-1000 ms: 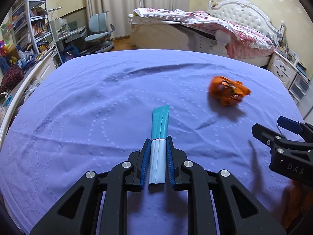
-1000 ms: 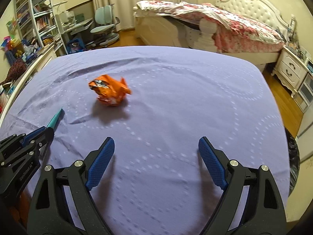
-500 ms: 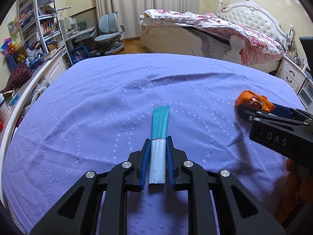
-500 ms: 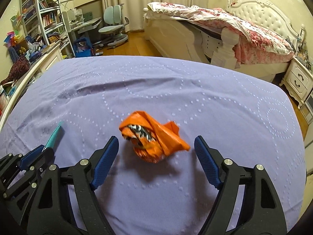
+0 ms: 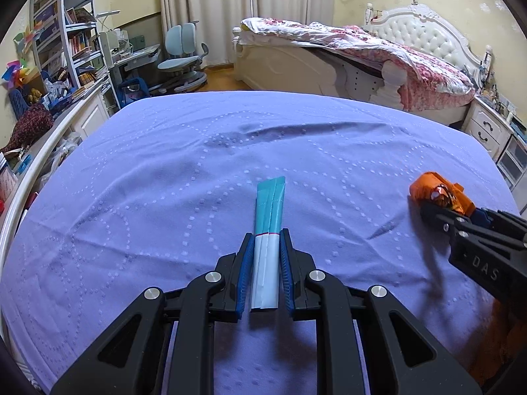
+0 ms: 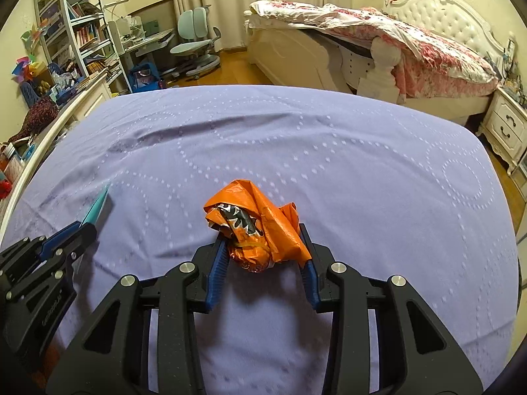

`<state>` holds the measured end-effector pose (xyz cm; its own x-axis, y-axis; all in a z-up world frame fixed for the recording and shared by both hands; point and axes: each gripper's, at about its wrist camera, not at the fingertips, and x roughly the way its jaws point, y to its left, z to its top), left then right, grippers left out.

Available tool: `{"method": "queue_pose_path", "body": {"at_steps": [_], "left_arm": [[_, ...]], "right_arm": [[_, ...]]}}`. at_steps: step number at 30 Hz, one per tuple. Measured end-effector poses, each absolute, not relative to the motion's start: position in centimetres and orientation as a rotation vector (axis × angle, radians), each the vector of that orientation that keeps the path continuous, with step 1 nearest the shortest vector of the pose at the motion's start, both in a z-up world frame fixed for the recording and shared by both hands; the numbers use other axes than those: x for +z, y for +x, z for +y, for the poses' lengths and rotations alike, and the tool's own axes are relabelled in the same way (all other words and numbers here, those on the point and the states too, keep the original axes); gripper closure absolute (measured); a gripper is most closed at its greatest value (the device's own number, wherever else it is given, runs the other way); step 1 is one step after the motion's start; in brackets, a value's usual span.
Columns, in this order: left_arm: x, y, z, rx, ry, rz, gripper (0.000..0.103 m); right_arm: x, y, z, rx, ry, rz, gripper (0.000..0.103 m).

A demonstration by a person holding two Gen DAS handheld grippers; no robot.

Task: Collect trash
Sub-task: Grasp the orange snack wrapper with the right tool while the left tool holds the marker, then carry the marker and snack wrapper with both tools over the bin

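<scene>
My left gripper [image 5: 266, 240] is shut on a long flat teal and pale blue wrapper [image 5: 268, 217], which sticks out forward over the purple bedspread [image 5: 164, 181]. My right gripper [image 6: 262, 233] is shut on a crumpled orange wrapper [image 6: 257, 220] low over the bedspread [image 6: 362, 164]. The orange wrapper also shows at the right of the left wrist view [image 5: 438, 192], held by the right gripper [image 5: 441, 210]. The left gripper [image 6: 84, 227] and the teal wrapper tip [image 6: 97, 205] show at the left of the right wrist view.
The purple bed fills both views, with a white rail [image 5: 33, 171] along its left edge. Beyond it stand a second bed with pink bedding [image 5: 362, 52], a desk chair [image 5: 179, 62], bookshelves [image 5: 66, 42] and a white nightstand [image 5: 487, 131].
My right gripper moved forward to the orange wrapper and closed its fingers on it. My left gripper kept hold of the teal wrapper and rose slightly.
</scene>
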<state>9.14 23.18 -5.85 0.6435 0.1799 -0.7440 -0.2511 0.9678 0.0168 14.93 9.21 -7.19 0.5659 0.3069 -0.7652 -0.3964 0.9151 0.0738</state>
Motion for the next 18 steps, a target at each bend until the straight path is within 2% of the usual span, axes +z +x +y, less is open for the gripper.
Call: {"method": "queue_pose_path", "body": {"at_steps": [18], "left_arm": [[-4.1,7.0,12.7,0.068,-0.059,0.777,0.084]], "right_arm": [[-6.3,8.0,-2.3,0.295,-0.050,0.824,0.065]]}}
